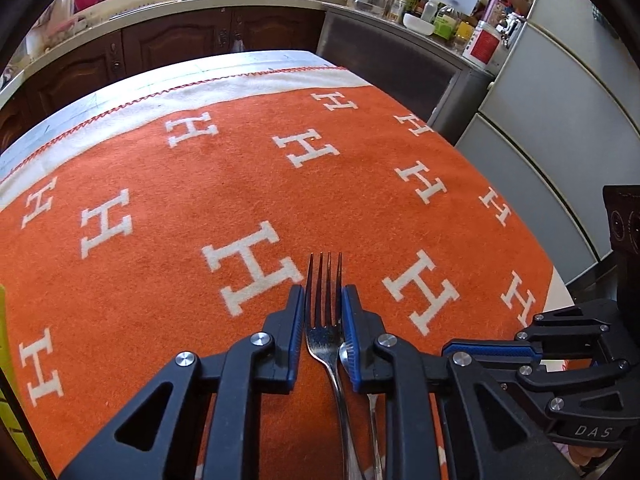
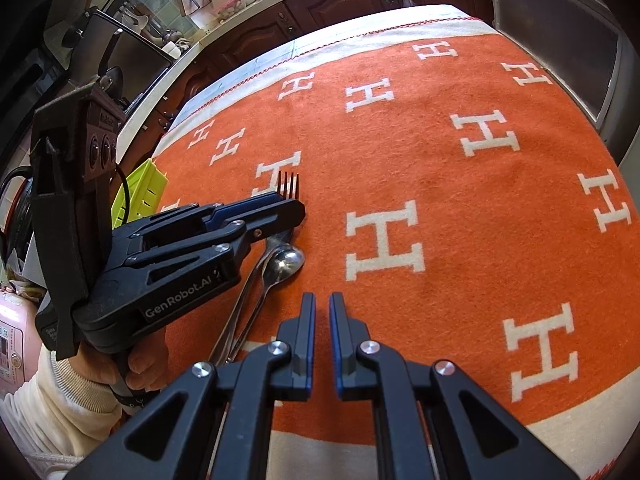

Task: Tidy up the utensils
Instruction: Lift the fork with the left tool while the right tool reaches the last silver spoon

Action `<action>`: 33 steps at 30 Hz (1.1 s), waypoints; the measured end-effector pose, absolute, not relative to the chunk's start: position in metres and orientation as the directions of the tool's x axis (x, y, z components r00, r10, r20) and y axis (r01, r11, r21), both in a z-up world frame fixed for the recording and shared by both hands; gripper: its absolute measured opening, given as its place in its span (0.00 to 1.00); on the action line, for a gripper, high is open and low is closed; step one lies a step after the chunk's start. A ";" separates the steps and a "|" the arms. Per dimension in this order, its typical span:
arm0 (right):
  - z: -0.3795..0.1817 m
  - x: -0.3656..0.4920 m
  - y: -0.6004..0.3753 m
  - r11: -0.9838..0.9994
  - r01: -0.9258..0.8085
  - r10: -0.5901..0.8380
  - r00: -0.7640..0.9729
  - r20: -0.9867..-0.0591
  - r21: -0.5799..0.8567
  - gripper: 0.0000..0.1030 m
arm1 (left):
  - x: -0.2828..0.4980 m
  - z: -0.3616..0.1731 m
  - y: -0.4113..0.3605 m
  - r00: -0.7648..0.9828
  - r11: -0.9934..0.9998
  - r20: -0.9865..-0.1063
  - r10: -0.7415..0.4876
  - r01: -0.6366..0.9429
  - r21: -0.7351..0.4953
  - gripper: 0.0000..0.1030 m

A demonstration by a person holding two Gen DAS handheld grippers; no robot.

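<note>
A lime-green tray (image 2: 141, 190) sits at the left edge of the right wrist frame, behind the left gripper (image 1: 323, 300). A spoon (image 2: 285, 261) lies beside the fork (image 1: 325, 320), handles overlapping, at lower centre. Both rest on an orange cloth (image 1: 200, 184) patterned with white H letters. Wooden cabinets (image 1: 168, 46) and a cluttered counter (image 1: 404, 12) fill the upper frame. The left gripper's fingers flank the fork head; contact cannot be confirmed. The right gripper (image 2: 322, 312) hovers above the cloth, fingers narrowly parted, holding nothing.
</note>
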State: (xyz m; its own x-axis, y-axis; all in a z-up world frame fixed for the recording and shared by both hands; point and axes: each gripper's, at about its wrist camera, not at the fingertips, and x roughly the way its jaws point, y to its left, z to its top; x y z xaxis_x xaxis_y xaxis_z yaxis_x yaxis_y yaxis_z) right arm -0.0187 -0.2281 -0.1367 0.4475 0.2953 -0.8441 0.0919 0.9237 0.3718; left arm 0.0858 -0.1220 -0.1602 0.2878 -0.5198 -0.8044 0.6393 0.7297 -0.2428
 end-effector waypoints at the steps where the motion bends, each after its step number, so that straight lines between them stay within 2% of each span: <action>1: -0.136 -0.019 -0.228 0.925 0.091 0.293 0.448 -0.844 0.370 0.07 | 0.086 -0.159 -0.122 0.290 0.734 -0.808 -0.513 0.636 -0.238 0.16; 5: -0.136 -0.019 -0.227 0.925 0.088 0.293 0.448 -0.844 0.369 0.07 | 0.089 -0.160 -0.115 0.273 0.749 -0.822 -0.500 0.612 -0.252 0.16; 12: -0.137 -0.018 -0.226 0.924 0.084 0.301 0.442 -0.845 0.373 0.07 | 0.099 -0.166 -0.099 0.190 0.720 -0.791 -0.582 0.572 -0.393 0.18; 16: -0.137 -0.019 -0.227 0.923 0.085 0.303 0.440 -0.845 0.375 0.07 | 0.102 -0.168 -0.093 0.182 0.709 -0.774 -0.607 0.563 -0.424 0.14; 25: -0.138 -0.019 -0.225 0.923 0.075 0.309 0.437 -0.844 0.377 0.07 | 0.096 -0.157 -0.097 0.249 0.741 -0.780 -0.574 0.563 -0.365 0.02; 33: -0.145 -0.014 -0.223 0.905 0.085 0.350 0.412 -0.841 0.418 0.07 | 0.089 -0.151 -0.085 0.268 0.758 -0.785 -0.558 0.551 -0.350 0.01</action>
